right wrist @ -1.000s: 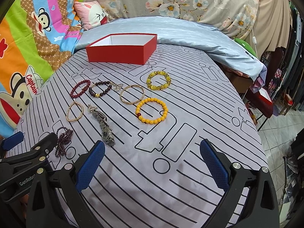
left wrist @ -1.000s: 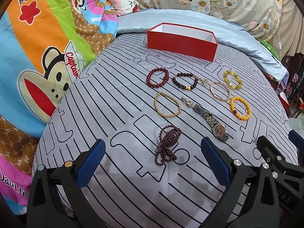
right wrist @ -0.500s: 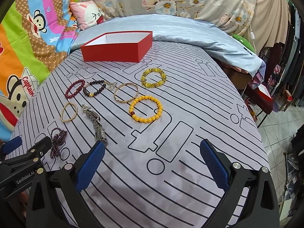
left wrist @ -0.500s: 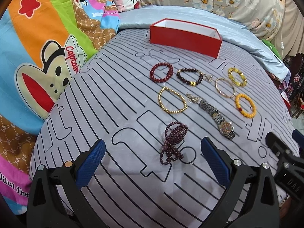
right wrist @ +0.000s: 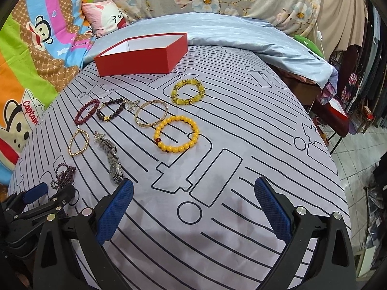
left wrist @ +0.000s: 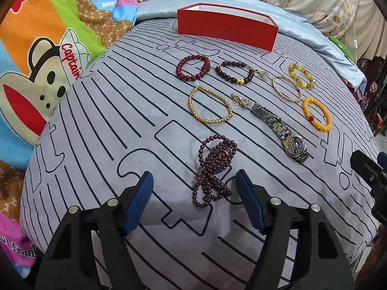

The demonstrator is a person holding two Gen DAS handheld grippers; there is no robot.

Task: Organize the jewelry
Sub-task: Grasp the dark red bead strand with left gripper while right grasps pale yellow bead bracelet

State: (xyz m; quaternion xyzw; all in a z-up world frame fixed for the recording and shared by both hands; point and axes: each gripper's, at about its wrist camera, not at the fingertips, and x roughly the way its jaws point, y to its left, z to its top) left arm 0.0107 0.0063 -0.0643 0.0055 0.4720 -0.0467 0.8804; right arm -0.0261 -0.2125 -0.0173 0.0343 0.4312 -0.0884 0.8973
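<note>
Several pieces of jewelry lie on a grey striped bedsheet (left wrist: pixel 96 125). An open red box (left wrist: pixel 227 27) stands at the far side; it also shows in the right wrist view (right wrist: pixel 140 56). A dark purple bead string (left wrist: pixel 214 169) lies bunched just ahead of my left gripper (left wrist: pixel 194 193), which is open with its jaws to either side of the string's near end. A silver watch (left wrist: pixel 283 130), gold bead bracelet (left wrist: pixel 209 104) and orange bead bracelet (right wrist: pixel 176 133) lie further out. My right gripper (right wrist: pixel 193 200) is open and empty above bare sheet.
A red bead bracelet (left wrist: pixel 193 67), a dark bead bracelet (left wrist: pixel 234 72), a gold bangle (right wrist: pixel 151 117) and a yellow stone bracelet (right wrist: pixel 188 91) lie before the box. A cartoon blanket (left wrist: pixel 36 60) is at the left. The bed edge and tiled floor (right wrist: pixel 358 164) are at the right.
My left gripper has moved forward and down toward the purple bead string and its jaws have narrowed. My right gripper has moved slightly forward.
</note>
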